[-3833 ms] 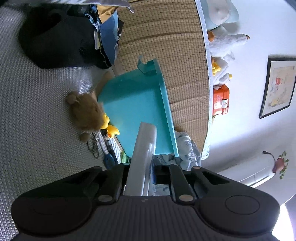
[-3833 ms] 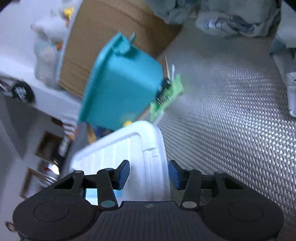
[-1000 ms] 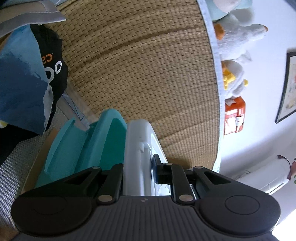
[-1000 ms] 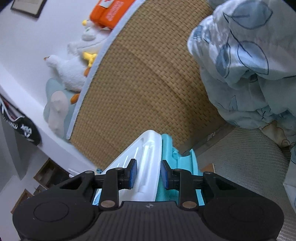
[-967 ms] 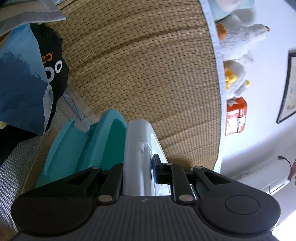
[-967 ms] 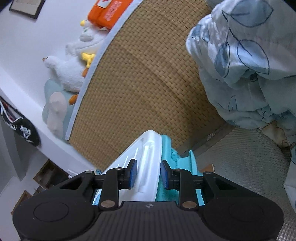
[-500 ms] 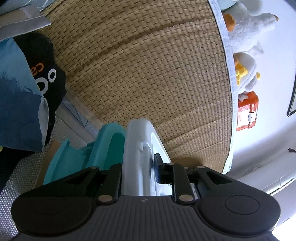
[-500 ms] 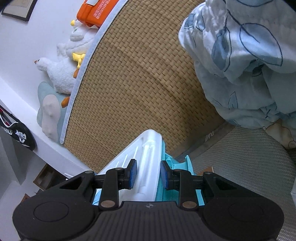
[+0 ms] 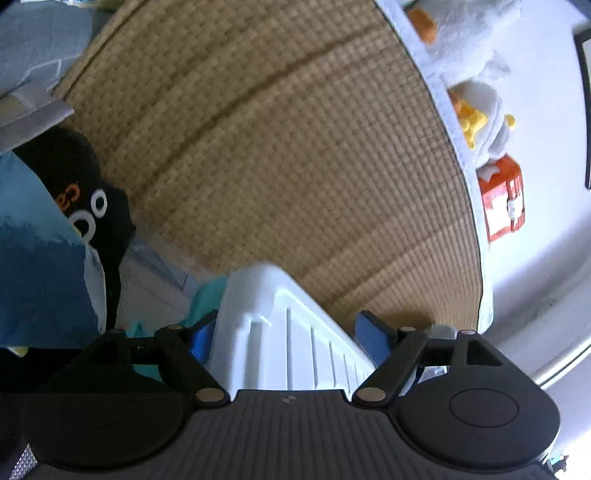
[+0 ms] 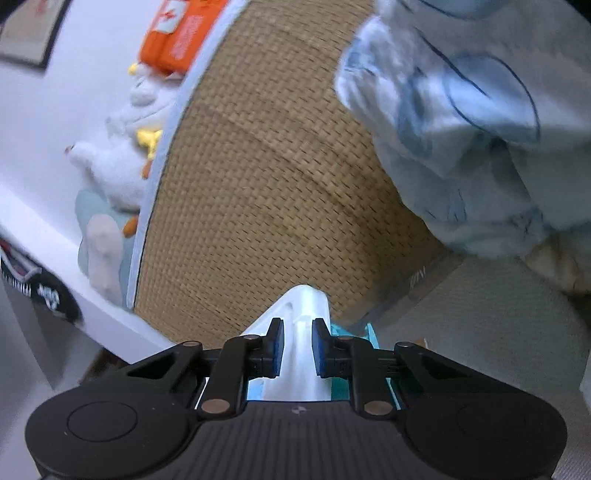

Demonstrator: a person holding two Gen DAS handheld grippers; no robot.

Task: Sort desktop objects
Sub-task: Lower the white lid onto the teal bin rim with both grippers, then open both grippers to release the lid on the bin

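white ribbed plastic fills the lower centre of both views: your right gripper (image 10: 298, 347) is clamped on the rim of the white bin (image 10: 301, 354), while your left gripper (image 9: 286, 338) has its blue pads spread wide around the bin's corner. a teal bin (image 10: 371, 334) peeks out beside it. the woven rattan headboard (image 9: 288, 158) fills the middle, with plush toys (image 10: 122, 158) at upper left.

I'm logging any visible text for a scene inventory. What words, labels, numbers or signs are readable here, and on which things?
"oo", white rings, after orange letters that look like "ca": black fabric item.
White cross sign: orange case; its white lettering is too blurred to read.
White print on the black item at left: blurred, unreadable.
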